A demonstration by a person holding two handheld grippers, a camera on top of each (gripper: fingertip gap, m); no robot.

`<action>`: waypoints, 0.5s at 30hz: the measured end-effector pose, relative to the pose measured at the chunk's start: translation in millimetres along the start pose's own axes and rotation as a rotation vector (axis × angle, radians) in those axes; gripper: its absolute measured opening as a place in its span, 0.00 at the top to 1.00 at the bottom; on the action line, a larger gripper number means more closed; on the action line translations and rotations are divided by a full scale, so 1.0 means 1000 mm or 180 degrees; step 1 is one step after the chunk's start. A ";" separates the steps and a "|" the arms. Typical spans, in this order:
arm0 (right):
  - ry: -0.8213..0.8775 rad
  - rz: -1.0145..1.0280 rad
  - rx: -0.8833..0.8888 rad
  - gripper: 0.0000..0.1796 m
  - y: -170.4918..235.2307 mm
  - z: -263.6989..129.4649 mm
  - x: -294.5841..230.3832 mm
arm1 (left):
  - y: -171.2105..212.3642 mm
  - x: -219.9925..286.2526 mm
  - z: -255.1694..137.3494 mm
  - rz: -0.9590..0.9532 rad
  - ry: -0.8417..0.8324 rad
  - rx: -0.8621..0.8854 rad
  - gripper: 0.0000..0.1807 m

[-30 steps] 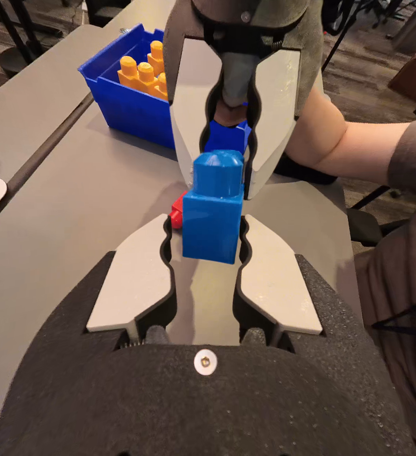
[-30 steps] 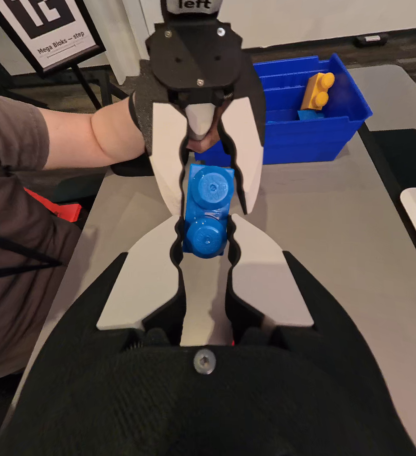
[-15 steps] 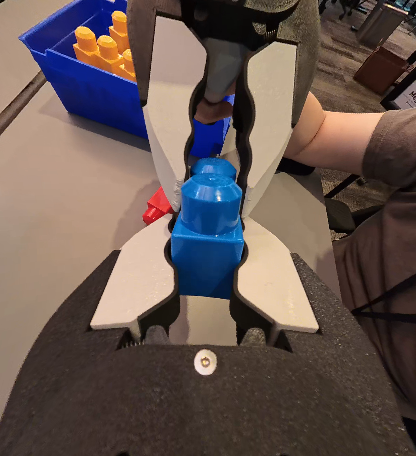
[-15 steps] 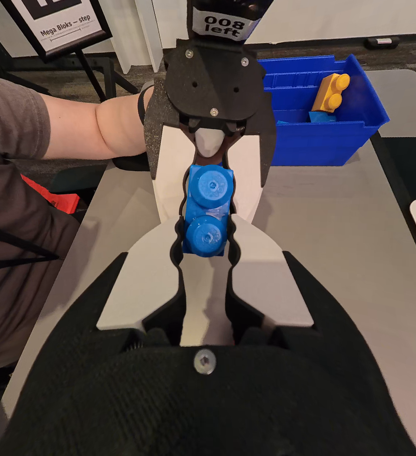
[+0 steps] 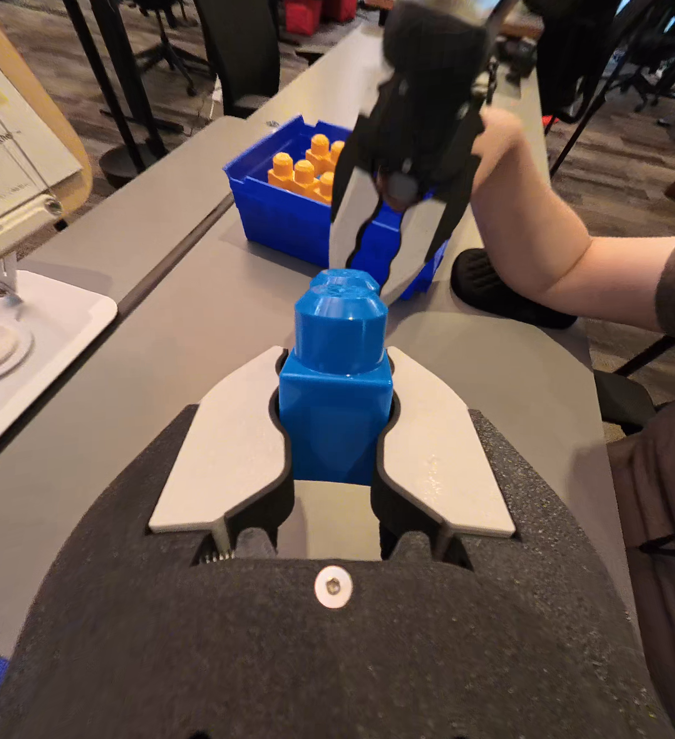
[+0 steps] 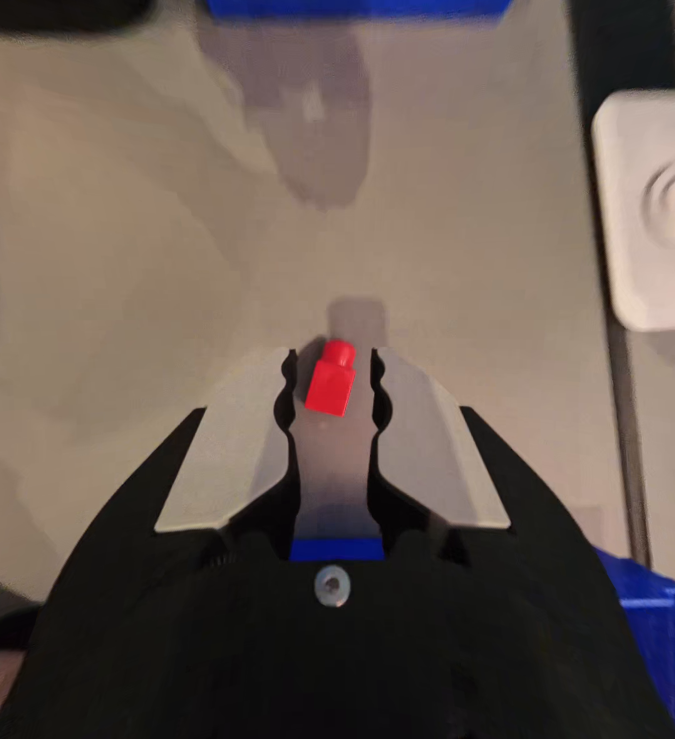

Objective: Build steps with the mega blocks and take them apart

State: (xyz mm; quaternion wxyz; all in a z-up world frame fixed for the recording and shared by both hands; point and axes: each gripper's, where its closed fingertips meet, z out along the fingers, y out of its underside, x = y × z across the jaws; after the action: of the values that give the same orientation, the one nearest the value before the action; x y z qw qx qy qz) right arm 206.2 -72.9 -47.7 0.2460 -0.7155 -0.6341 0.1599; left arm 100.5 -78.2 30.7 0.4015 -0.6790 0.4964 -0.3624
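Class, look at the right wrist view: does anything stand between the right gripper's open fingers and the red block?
Nothing visible does. The red block lies on bare table, framed by the open right gripper.

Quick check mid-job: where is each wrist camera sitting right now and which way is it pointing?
Left wrist view: behind the left gripper, looking level along the table at the blue block it clamps; the right gripper and a forearm show beyond.
Right wrist view: behind the right gripper, looking steeply down at the red block lying on its side.
Shared: the table and the blue bin.
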 end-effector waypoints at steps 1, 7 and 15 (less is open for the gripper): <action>-0.0060 0.0014 -0.0093 0.80 0.003 0.010 -0.001 | -0.002 0.000 -0.004 -0.0025 0.0021 0.0063 0.76; -0.0307 -0.0146 0.1207 0.81 -0.077 0.009 -0.020 | -0.014 0.006 -0.003 0.0037 0.0076 0.0248 0.76; -0.0480 -0.0211 0.2094 0.79 -0.120 -0.014 -0.042 | -0.027 0.030 0.007 0.0170 0.0251 0.0487 0.76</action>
State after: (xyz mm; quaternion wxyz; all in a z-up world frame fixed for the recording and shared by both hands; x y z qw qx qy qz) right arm 108.5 -107.0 26.3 0.4212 -0.5629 -0.5878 0.4003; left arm 124.8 -100.9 55.3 0.4418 -0.6181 0.5006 -0.4149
